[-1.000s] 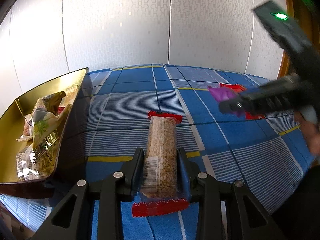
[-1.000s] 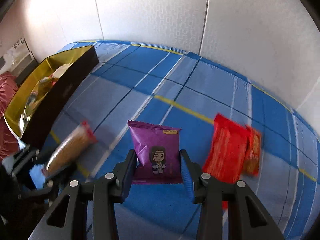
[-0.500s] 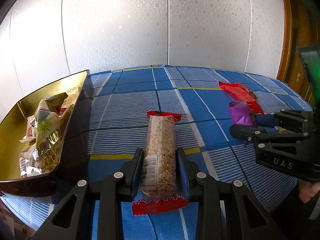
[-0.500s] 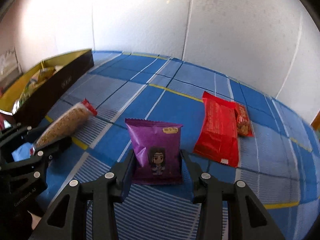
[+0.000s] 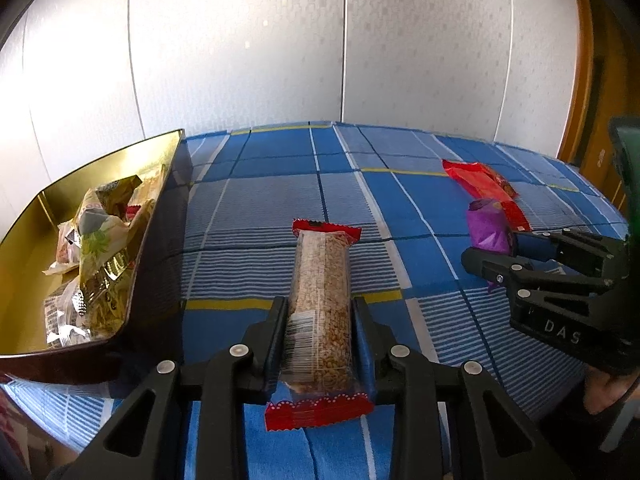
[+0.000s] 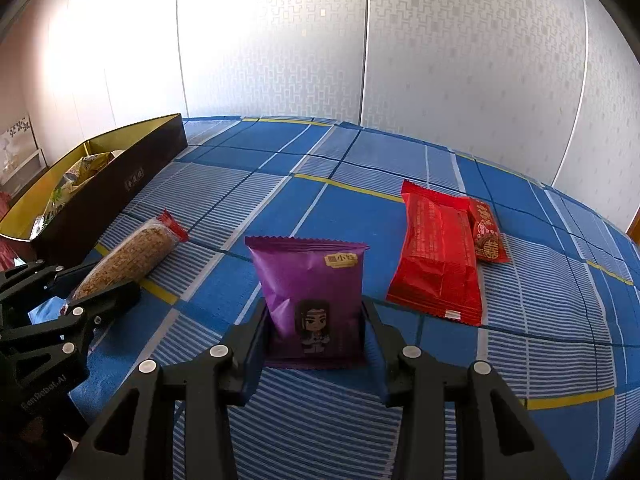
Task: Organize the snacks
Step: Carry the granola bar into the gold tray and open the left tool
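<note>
- One long snack bar (image 5: 320, 300) in a clear wrapper with red ends.
- One purple snack packet (image 6: 314, 300) with a cartoon figure printed on it.
- One large red packet (image 6: 438, 256), lying flat.
- One small red packet (image 6: 486, 236), just beside the large one and touching its edge.
- One box (image 5: 158, 264), gold inside and dark outside.
- Several wrapped snacks (image 5: 100, 248) in a heap inside the box; the exact number cannot be told, because they overlap.
- Two grippers: the left gripper (image 5: 320, 320) and the right gripper (image 6: 314, 328).
- One blue checked cloth (image 6: 360, 168) under everything.
</note>
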A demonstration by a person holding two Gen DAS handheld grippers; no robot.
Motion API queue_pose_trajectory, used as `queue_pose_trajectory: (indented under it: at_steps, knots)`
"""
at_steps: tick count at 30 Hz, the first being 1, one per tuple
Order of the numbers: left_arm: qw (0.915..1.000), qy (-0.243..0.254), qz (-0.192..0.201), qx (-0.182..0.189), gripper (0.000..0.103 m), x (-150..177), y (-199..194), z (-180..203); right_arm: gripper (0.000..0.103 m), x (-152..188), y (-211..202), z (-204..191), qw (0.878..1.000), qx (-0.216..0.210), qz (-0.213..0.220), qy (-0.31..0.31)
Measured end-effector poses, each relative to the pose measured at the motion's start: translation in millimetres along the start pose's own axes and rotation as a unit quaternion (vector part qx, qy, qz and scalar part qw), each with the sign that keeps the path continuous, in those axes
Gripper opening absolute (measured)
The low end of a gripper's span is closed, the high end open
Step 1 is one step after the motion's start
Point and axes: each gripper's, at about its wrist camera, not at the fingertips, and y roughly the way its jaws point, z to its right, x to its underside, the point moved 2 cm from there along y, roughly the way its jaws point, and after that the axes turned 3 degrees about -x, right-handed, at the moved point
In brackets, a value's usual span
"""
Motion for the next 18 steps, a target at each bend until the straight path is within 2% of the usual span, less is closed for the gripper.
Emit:
queue_pose_trajectory:
  at_steps: [2, 6, 11, 14, 18]
  knots:
    - [1.0, -0.003, -0.001, 0.008, 0.031, -1.9, -4.9, 0.9, 0.043, 0.7, -1.2, 0.1, 1.0, -0.001, 0.0, 0.001]
    - [0.9995, -0.014, 0.024, 0.018, 0.031, -14.6, -29.6, -2.2, 0.043, 0.3, -0.9, -0.3, 1.0, -0.001, 0.0, 0.0]
    - [0.997, -0.055, 0.054, 0.011, 0.031, -30.7, -61.8, -27.5, 0.043, 0.4, -1.3, -0.4, 1.0, -0.002, 0.0, 0.0]
    - [0.992, -0.108, 0.065, -0.009, 0.031, -36.8, -76.5, -62.4, 0.043, 0.3, -1.4, -0.6, 1.0, -0.001, 0.001, 0.0]
    - [0.9764, -0.201, 0.059, -0.051, 0.031, -36.7, -84.4, -123.0, 0.043, 0.3, -1.5, -0.6, 1.0, -0.001, 0.001, 0.0]
